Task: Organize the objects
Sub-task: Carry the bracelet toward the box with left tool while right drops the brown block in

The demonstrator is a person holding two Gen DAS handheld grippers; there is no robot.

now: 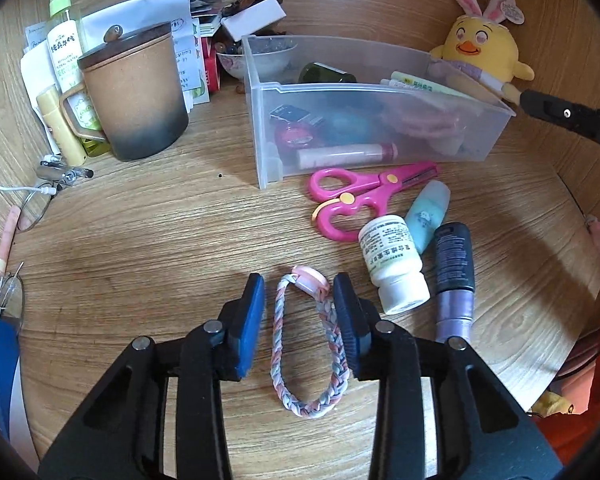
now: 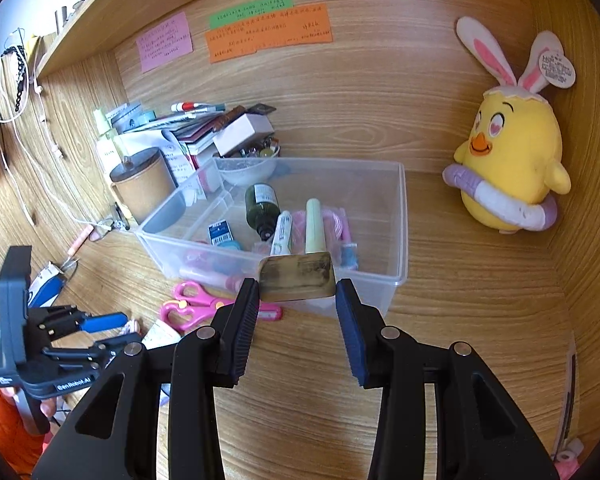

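A: Left gripper [image 1: 300,316] open, straddling braided bracelet [image 1: 306,344] flat on desk [image 1: 140,240]. Not pinched yet.

B: Risk there?

A: Right pad touching or v. close to the braid, left pad apart. Could shove it sideways on closing, or catch one strand only, loop dangling. White bottle [image 1: 394,266] just beside, could get knocked.

B: Right gripper [image 2: 296,296]?

A: Spread wide, dark flat block [image 2: 298,278] between the tips, above clear bin [image 2: 400,216] front rim. Held or loose: can't tell. Could drop outside bin, near pink scissors [image 2: 192,306].
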